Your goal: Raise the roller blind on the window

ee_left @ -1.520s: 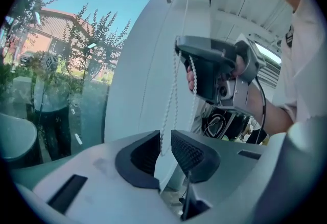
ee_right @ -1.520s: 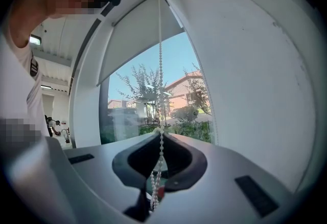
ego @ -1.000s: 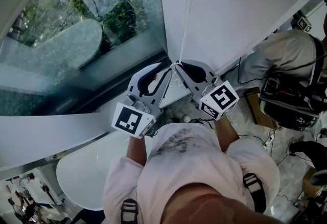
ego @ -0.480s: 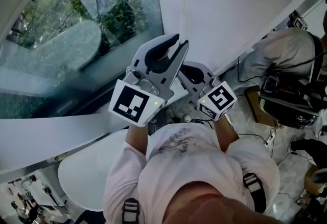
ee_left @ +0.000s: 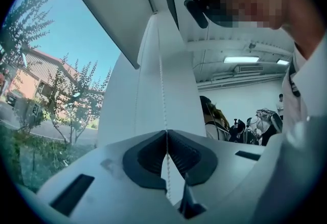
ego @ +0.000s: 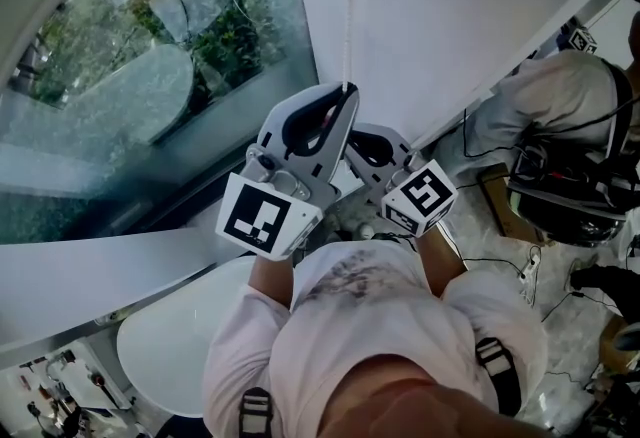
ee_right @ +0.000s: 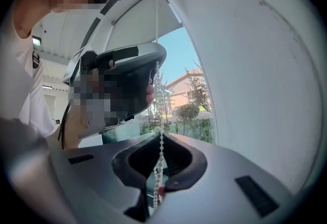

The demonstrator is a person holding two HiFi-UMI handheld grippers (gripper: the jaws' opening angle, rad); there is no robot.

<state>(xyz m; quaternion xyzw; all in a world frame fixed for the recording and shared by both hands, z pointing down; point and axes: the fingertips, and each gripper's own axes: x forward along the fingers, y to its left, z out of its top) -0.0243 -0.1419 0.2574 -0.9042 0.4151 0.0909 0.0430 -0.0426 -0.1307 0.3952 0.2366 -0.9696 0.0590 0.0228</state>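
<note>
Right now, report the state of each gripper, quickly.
Left gripper: closed on the bead chain.
Right gripper: closed on the same bead chain, further down it.

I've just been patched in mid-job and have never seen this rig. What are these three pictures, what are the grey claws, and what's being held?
There is no robot here. A person holds a two-jaw gripper in each hand, and the marker cubes are part of the grippers. The head view looks steeply down from the person's head at the window. The other two views come from a camera riding on each gripper, looking along its jaws. The left gripper, the higher one, is closed on the blind's bead chain. The right gripper is closed on the same chain lower down.
</note>
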